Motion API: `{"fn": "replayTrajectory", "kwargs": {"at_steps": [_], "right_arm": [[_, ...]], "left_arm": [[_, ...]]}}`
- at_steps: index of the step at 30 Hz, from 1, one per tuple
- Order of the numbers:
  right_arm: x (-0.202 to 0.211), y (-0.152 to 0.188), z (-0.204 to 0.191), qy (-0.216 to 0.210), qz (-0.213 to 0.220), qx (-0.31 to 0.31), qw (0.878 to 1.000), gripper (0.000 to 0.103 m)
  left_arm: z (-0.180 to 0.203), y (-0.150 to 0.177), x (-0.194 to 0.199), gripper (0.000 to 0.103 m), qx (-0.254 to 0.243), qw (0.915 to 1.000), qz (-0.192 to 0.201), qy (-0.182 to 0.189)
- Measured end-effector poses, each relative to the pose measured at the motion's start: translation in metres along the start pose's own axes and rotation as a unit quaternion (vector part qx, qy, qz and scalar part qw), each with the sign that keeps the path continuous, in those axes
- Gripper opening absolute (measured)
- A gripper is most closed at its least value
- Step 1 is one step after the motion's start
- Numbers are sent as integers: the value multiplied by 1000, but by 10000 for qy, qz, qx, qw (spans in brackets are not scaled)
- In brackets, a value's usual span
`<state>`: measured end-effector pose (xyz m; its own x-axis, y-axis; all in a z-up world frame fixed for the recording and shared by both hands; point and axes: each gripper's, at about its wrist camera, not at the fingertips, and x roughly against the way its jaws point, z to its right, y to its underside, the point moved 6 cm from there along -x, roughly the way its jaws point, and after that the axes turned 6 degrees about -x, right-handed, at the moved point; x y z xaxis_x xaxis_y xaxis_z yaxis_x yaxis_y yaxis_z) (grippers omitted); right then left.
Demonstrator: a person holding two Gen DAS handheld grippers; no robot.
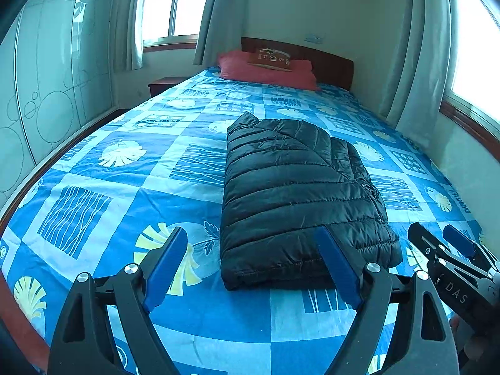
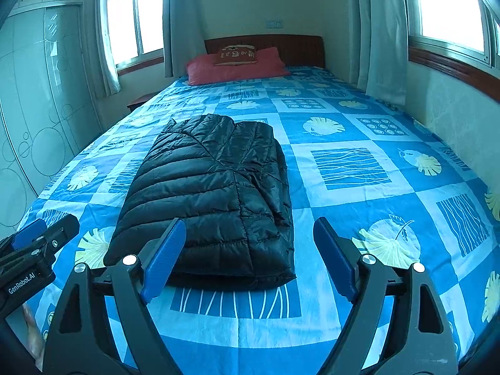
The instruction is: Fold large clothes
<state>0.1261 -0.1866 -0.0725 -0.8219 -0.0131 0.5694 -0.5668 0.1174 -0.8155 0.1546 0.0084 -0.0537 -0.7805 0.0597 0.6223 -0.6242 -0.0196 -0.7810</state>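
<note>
Both cameras look from the foot of the bed (image 1: 103,193) toward the headboard (image 2: 300,48), low and close. Both see the black jacket (image 1: 297,193) and each other's gripper.

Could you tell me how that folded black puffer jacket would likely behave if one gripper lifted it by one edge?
The puffer jacket would probably flop and unfold, since it lies in loose folded layers. Its quilted, puffy fill suggests it is light for its bulk. The shiny shell may slip between the fingers.
</note>
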Motion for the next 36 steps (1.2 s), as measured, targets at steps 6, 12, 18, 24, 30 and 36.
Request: {"fn": "replayTrajectory", "kwargs": {"at_steps": [6, 12, 18, 24, 30, 36], "right_arm": [[1, 0, -2, -5, -2, 8, 10000, 84], [2, -1, -3, 3, 44, 39, 10000, 84], [2, -1, -3, -2, 37, 39, 10000, 84], [2, -1, -4, -5, 30, 28, 10000, 84], [2, 0, -3, -11, 40, 28, 10000, 84], [1, 0, -2, -12, 29, 37, 10000, 84]], "left_arm": [[0, 2, 0, 84, 10, 10000, -26, -7], [0, 3, 0, 84, -6, 10000, -21, -6], [0, 3, 0, 84, -7, 10000, -31, 5], [2, 3, -1, 84, 0, 10000, -42, 7], [3, 3, 0, 84, -2, 10000, -40, 7], [3, 3, 0, 84, -3, 10000, -42, 2]]}}
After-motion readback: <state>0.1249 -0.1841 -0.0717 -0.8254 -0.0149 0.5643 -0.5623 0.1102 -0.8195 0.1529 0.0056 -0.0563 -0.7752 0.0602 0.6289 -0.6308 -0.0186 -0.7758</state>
